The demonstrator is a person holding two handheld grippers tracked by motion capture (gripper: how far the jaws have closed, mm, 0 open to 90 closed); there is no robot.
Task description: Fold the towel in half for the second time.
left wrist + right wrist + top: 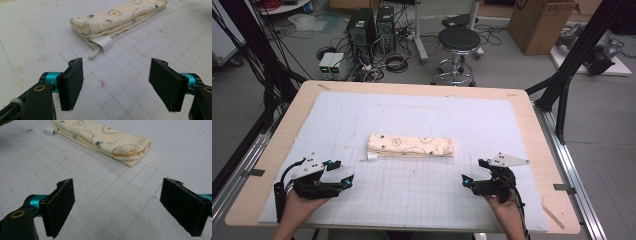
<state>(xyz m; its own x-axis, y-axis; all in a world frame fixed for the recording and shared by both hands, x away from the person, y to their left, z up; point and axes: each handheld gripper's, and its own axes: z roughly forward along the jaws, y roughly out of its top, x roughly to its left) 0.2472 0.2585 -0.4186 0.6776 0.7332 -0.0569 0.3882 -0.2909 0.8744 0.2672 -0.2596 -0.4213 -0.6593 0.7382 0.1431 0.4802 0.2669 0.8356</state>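
Note:
A folded cream cloth with small printed animals lies flat in the middle of the white gridded mat. A white label sticks out of its left end. My left gripper rests near the mat's front left, open, its jaws wide apart with nothing between them; the cloth lies well ahead of it. My right gripper sits at the front right, also open and empty, and the cloth is some way beyond its jaws.
The mat covers a wooden table with metal rails along its sides. Beyond the far edge stand a black stool, computer towers with cables, and a cardboard box. Black frame posts rise at both sides.

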